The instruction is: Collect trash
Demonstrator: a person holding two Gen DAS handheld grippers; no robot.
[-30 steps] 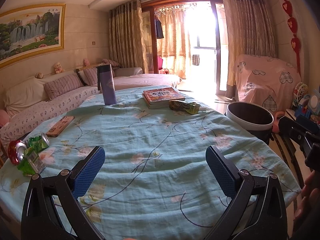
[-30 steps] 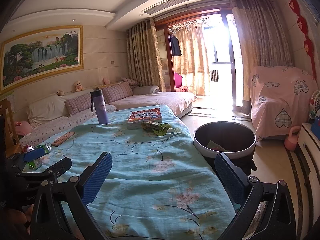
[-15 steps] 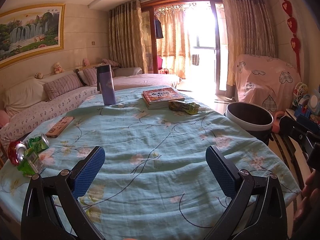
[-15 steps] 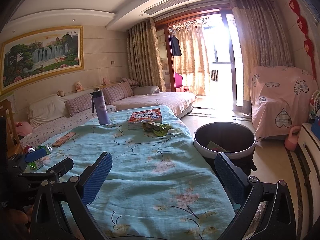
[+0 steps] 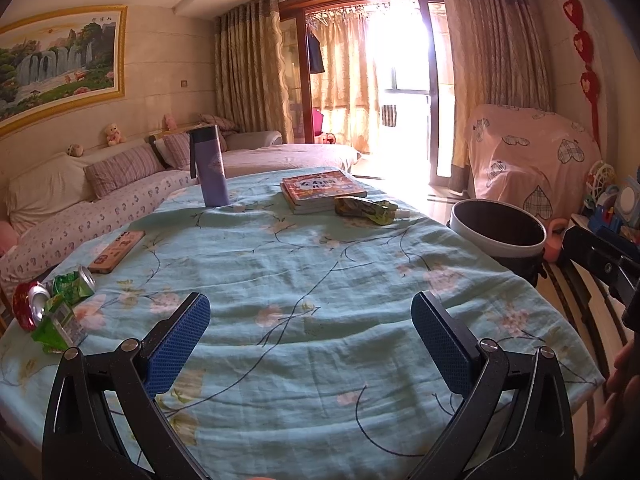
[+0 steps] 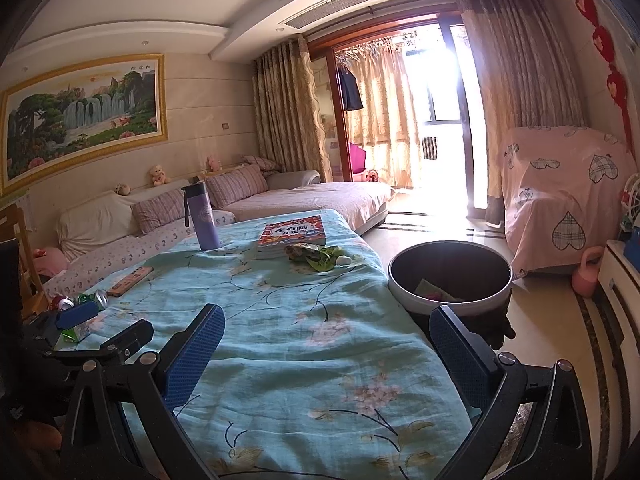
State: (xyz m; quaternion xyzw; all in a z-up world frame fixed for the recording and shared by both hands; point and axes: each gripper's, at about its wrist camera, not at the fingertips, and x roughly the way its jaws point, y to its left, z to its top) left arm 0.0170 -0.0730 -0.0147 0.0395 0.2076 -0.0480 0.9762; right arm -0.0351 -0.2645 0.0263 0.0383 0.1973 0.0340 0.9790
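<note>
A red crushed can (image 5: 25, 305), a green can (image 5: 74, 283) and a green carton (image 5: 58, 322) lie together at the table's near left edge. A green snack wrapper (image 5: 366, 208) rests by the books at the far side, also the wrapper (image 6: 318, 257) in the right wrist view. The round trash bin (image 6: 450, 280) stands on the floor right of the table, with some trash inside. My left gripper (image 5: 310, 338) hangs open over the near tablecloth, empty. My right gripper (image 6: 326, 350) is open and empty too, near the table's right edge.
A purple bottle (image 5: 210, 166), stacked books (image 5: 322, 192) and a remote (image 5: 116, 250) sit on the light blue floral tablecloth (image 5: 312, 264). A sofa (image 5: 88, 204) runs behind the table. A pink covered chair (image 6: 564, 204) stands beyond the bin.
</note>
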